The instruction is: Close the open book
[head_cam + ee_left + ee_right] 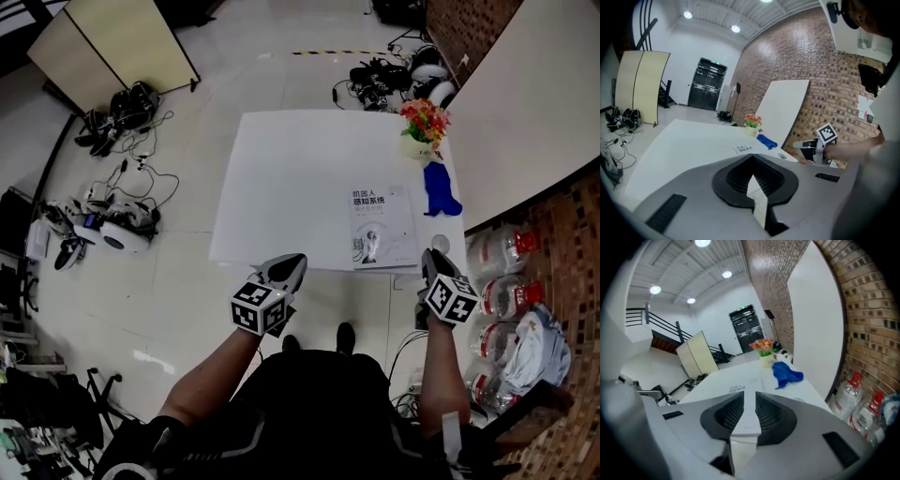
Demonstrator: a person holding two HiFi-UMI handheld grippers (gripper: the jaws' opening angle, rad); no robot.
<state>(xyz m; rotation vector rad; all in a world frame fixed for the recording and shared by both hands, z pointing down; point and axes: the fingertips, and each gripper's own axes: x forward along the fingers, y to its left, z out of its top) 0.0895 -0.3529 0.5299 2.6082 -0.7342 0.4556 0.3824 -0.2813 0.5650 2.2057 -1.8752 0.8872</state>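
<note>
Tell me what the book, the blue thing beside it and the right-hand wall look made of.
Book: paper, with a smooth printed cover. Blue thing: probably soft cloth; it lies crumpled in folds. Wall: bare red brick, pale mortar lines showing.

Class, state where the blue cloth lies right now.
Head view: the blue cloth lies at the table's right edge, just below the flower pot and right of the book.

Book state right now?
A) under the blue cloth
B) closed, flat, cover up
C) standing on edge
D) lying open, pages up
B: in the head view the book lies flat on the white table with its printed cover facing up and no pages showing.
</note>
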